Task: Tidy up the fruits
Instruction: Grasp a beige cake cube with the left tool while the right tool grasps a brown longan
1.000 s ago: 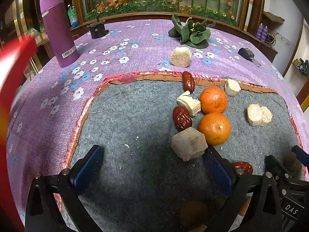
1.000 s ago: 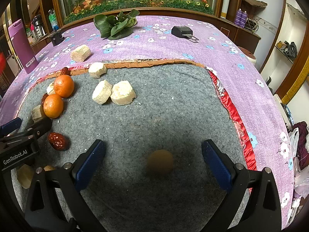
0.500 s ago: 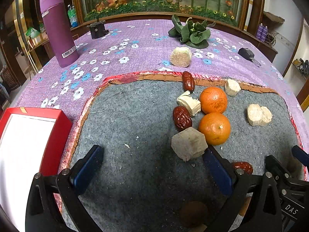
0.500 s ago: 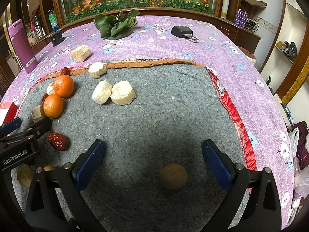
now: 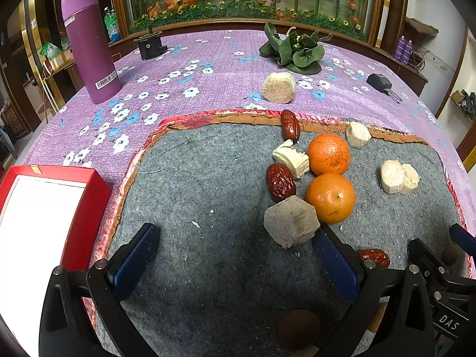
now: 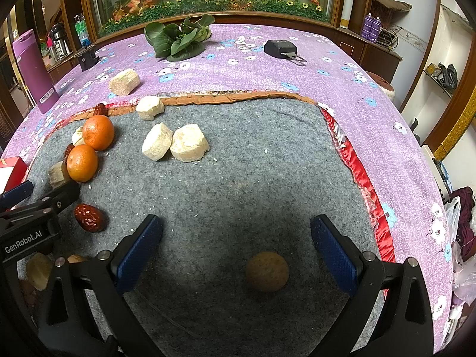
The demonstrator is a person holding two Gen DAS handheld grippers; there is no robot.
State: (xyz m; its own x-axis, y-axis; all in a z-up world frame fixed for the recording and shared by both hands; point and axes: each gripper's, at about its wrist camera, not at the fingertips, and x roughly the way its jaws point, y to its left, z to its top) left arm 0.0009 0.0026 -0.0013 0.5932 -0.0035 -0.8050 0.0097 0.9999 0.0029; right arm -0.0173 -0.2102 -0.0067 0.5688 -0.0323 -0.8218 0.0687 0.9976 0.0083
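We're barely started: the two oranges (image 5: pixel 329 175), the red dates (image 5: pixel 280 182) and the pale chunks (image 5: pixel 291 225) lie scattered on the grey mat (image 5: pixel 208 196), and the red box (image 5: pixel 44 217) at its left edge looks empty. Our left gripper (image 5: pixel 235 255) hovers low over bare mat, jaws wide and empty. The right gripper (image 6: pixel 236 248) sits low too, jaws wide, straddling a brown round fruit (image 6: pixel 267 271) without touching it.
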